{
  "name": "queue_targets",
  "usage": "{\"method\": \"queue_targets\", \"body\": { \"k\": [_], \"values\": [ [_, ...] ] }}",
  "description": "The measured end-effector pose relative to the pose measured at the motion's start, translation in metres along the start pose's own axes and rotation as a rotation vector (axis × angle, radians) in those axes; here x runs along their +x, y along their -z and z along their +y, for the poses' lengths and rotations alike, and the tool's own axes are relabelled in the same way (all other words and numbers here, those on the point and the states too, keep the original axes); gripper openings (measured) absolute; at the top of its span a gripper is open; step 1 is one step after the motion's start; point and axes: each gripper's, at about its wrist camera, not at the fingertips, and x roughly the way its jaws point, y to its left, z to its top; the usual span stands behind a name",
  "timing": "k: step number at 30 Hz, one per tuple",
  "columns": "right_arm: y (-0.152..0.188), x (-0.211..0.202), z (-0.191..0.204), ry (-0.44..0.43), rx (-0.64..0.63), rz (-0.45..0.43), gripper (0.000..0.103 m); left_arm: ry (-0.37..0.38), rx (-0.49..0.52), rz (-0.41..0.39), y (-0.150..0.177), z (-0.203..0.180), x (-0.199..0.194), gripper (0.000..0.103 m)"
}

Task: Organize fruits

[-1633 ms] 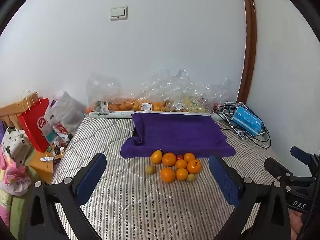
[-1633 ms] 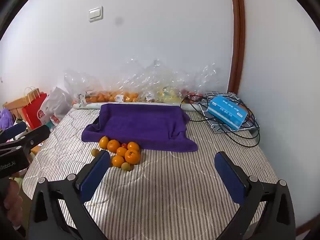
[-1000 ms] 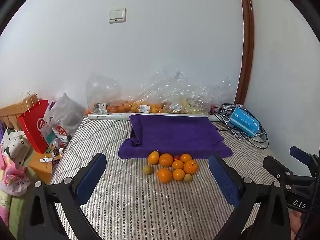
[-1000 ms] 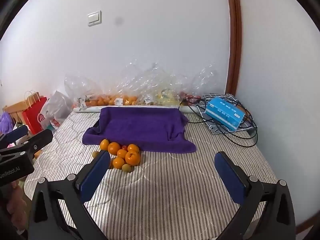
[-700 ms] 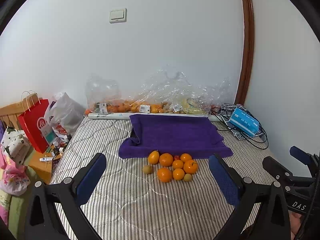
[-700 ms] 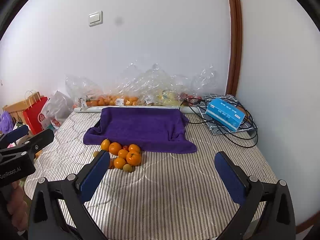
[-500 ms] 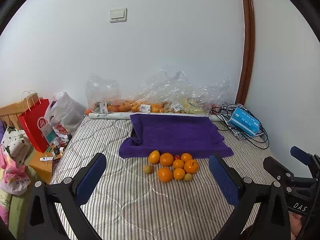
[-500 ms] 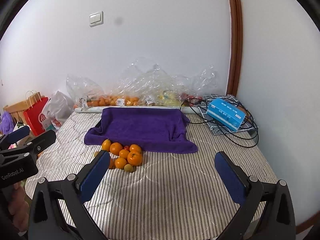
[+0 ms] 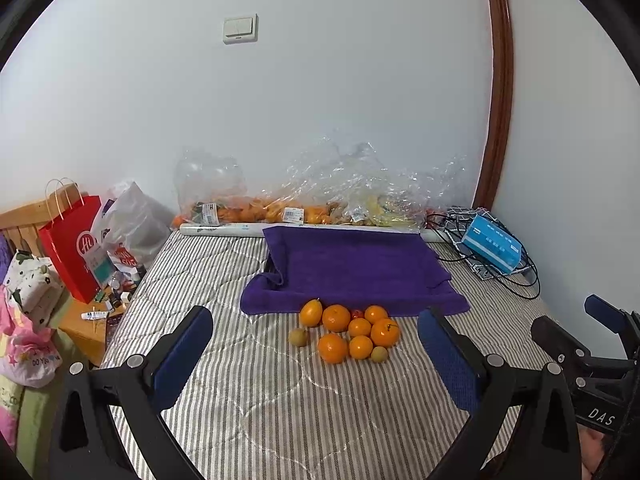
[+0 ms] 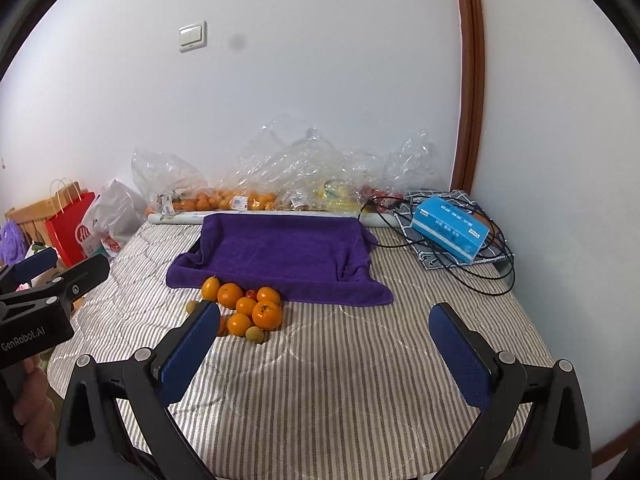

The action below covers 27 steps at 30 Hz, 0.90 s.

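A pile of oranges [image 9: 347, 330] with two small green-yellow fruits and a small red one lies on the striped mattress [image 9: 280, 408], just in front of a purple towel [image 9: 352, 268] draped over a tray. The pile also shows in the right wrist view [image 10: 244, 310]. My left gripper [image 9: 316, 364] is open and empty, hovering short of the pile. My right gripper [image 10: 326, 348] is open and empty, to the right of the pile; its left finger hides part of one orange.
Clear plastic bags of fruit [image 9: 312, 200] line the wall behind the towel. A blue box on tangled black cables [image 10: 450, 228] sits at the back right. A red paper bag [image 9: 72, 248] and clutter stand off the mattress's left edge.
Both grippers have drifted slightly, so the fruit pile shifts a little in each view. Both stay open and nothing was touched.
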Motion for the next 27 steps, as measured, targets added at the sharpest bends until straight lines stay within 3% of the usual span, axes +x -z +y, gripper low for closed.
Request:
{"method": "queue_targets", "body": {
  "k": [27],
  "values": [
    [0.0011, -0.0034, 0.0043, 0.002, -0.003, -0.003, 0.103, -0.001, -0.017, 0.009, 0.0005, 0.0066, 0.0009, 0.103]
  ]
}}
